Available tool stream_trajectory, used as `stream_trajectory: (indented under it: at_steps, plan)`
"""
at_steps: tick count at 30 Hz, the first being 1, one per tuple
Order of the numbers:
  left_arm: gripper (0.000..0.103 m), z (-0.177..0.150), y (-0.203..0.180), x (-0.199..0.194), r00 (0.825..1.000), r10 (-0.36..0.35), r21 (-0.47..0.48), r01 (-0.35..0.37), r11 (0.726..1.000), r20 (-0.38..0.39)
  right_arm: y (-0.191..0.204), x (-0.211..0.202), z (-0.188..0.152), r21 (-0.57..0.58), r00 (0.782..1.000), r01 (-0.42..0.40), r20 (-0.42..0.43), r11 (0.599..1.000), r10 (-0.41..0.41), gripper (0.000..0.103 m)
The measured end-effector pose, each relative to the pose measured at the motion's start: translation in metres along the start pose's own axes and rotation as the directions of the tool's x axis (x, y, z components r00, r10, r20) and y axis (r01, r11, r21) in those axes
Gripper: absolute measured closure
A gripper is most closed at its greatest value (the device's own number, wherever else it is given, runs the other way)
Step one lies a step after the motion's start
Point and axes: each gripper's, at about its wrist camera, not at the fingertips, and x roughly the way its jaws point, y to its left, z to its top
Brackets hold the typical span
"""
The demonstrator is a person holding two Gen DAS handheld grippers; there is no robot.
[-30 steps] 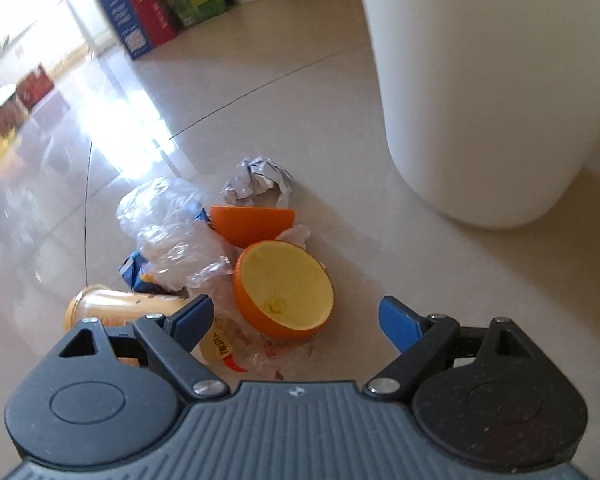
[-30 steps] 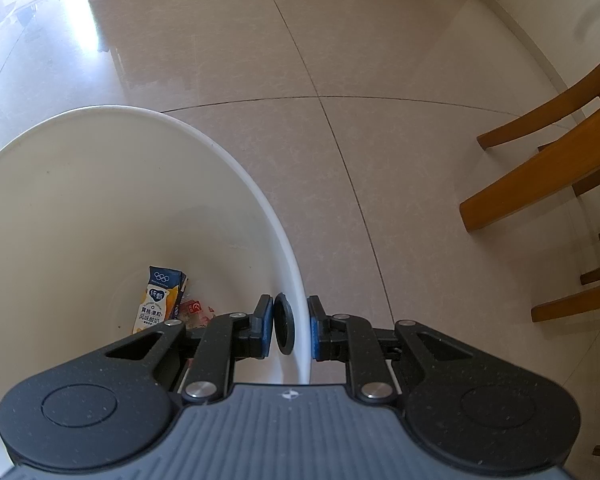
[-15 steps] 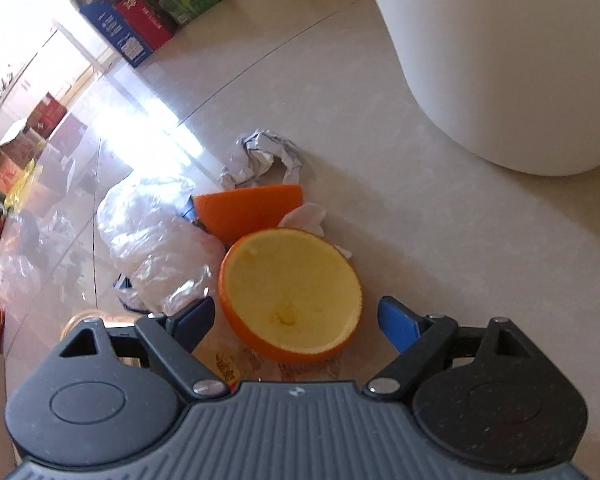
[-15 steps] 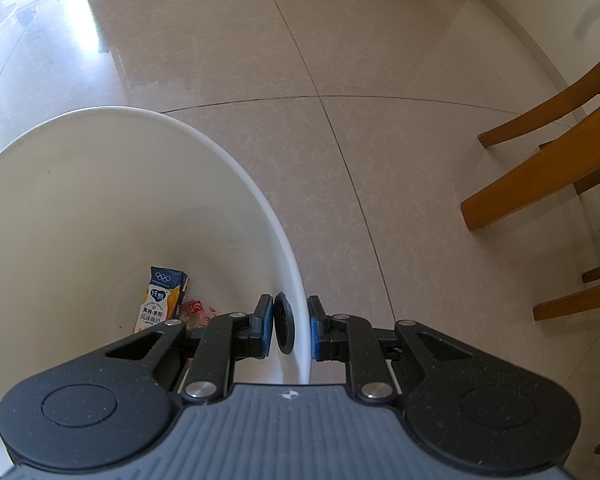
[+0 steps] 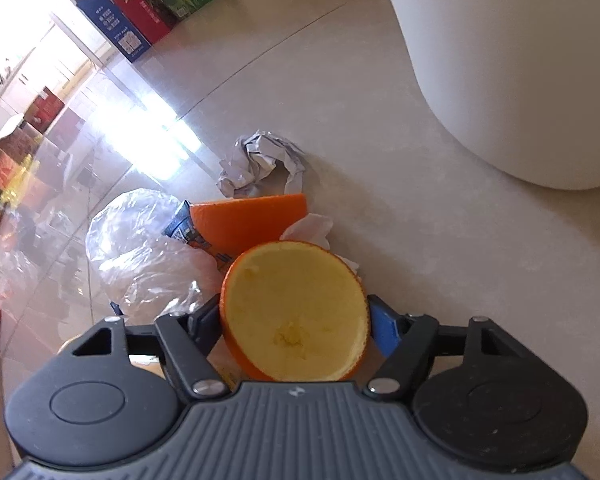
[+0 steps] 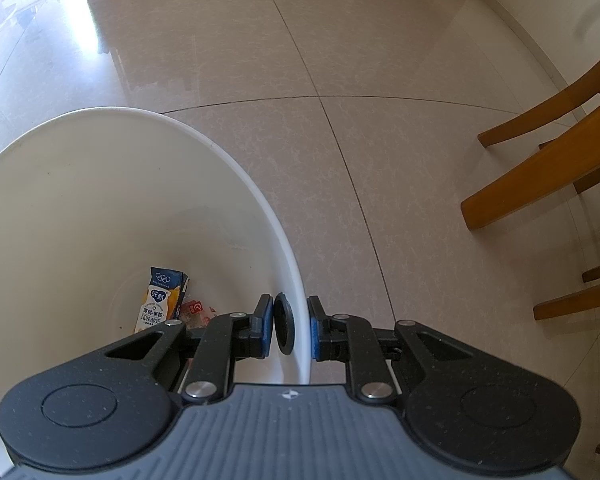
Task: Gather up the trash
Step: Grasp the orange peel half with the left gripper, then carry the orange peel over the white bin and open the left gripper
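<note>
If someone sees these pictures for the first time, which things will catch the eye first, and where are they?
First comes the hollowed orange half, bright on the floor between the fingers of the left gripper, whose jaws are closing around it. Behind it lie another orange peel piece, a clear plastic bag and crumpled paper. In the other view, the right gripper pinches the rim of the white bin, with a drink carton at its bottom.

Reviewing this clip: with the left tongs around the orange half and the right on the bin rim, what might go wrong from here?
1. The left tongs are closing on the hollow orange peel half; the thin shell may buckle or slip out.
2. The clear plastic bag lies against the left finger and may get pinched too.
3. The right tongs hold the white bin by its rim only; it could tilt.
</note>
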Motion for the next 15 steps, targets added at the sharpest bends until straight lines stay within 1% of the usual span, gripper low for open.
stream_trajectory:
  at_steps: [3,6,10,12,14,15]
  plan:
    - [0.031,0.001,0.009,-0.008,0.997,-0.072,-0.047,0.071,0.996,-0.023,-0.001,0.000,0.000,0.003,1.000,0.000,-0.002,1.000,0.000,0.082]
    - [0.031,0.003,0.020,-0.019,0.988,-0.150,-0.095,0.146,0.985,-0.043,-0.001,0.001,0.000,0.002,1.000,0.001,-0.002,1.000,-0.001,0.082]
    - [0.032,0.006,0.037,-0.038,0.967,-0.245,-0.160,0.232,0.959,-0.065,0.000,0.001,-0.001,0.001,1.000,0.001,-0.001,1.000,-0.001,0.082]
    - [0.032,0.010,0.047,-0.050,0.955,-0.287,-0.210,0.266,0.941,-0.076,0.000,0.001,-0.001,-0.003,1.000,0.003,0.000,1.000,-0.003,0.082]
    - [0.032,0.014,0.058,-0.064,0.940,-0.335,-0.239,0.312,0.920,-0.064,0.001,0.002,-0.002,-0.003,1.000,0.005,0.000,1.000,-0.005,0.082]
    - [0.032,0.016,0.062,-0.069,0.935,-0.350,-0.246,0.325,0.913,-0.063,0.001,0.002,-0.002,-0.004,1.000,0.006,0.000,1.000,-0.006,0.082]
